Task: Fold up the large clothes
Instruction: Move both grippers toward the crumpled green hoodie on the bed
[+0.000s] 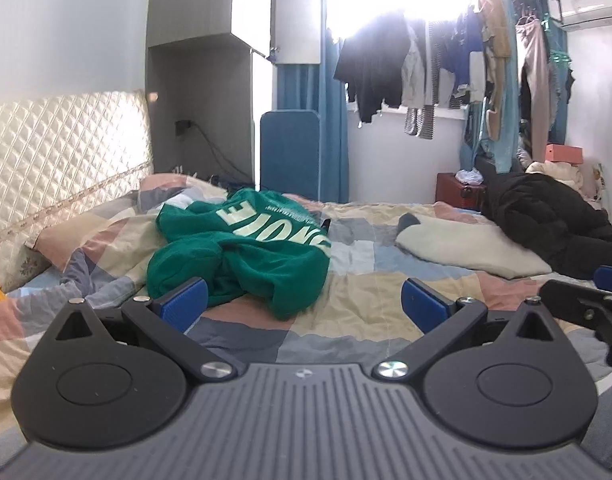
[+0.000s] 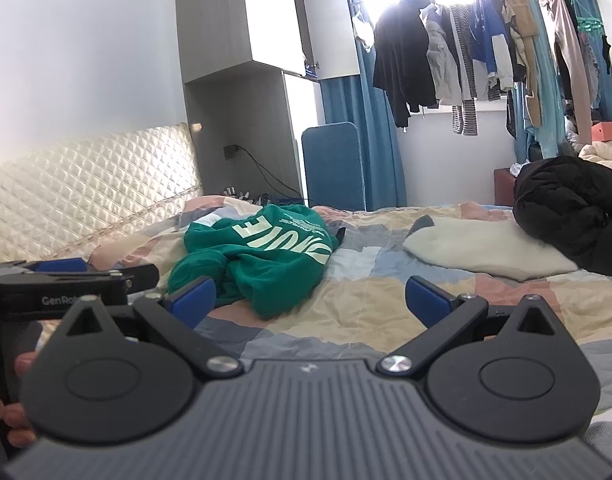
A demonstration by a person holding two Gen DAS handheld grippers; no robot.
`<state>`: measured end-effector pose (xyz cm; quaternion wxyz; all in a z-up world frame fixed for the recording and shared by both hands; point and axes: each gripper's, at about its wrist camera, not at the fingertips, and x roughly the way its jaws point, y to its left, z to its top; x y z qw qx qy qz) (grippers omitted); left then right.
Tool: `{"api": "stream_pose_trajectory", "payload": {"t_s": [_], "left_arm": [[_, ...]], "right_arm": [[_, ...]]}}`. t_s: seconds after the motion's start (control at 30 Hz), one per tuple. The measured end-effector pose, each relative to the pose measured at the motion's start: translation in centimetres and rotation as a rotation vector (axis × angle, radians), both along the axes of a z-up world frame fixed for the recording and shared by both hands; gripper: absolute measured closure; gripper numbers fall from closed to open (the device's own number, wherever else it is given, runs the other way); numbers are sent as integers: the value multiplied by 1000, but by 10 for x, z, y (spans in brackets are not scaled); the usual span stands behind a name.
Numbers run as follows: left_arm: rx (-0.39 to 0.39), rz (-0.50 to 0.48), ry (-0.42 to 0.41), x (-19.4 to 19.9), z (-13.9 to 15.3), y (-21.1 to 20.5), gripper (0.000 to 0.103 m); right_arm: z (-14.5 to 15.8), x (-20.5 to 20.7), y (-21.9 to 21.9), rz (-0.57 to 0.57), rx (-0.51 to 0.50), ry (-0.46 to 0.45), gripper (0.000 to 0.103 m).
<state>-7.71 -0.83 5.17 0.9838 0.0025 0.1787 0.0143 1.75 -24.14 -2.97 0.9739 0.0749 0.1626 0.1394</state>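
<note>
Both claws hover level and side by side, the left claw (image 1: 304, 300) and right claw (image 2: 310, 298) each spread wide and holding nothing.

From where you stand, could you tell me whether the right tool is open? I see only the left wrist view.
Observer: Yes. The right tool is open, with nothing between its fingers.
Operator: Thank you. Where does the sweater lie relative to it?
Observer: The sweater lies crumpled on the bed ahead of it, towards its left finger, not gripped.
Operator: Is anything visible behind my left tool?
Observer: A hand is wrapped around the handle of the left tool.
</note>
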Motion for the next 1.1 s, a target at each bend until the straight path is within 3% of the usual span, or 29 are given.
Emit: {"api": "stream_pose_trajectory", "payload": {"t_s": [0.47,1.1], "left_arm": [[-19,78,84,58,-25,27,0],[-19,109,81,62,-39,39,0]], "right_arm": [[-22,47,11,44,11,86,0],[-30,59,24,107,27,129,0]]}}
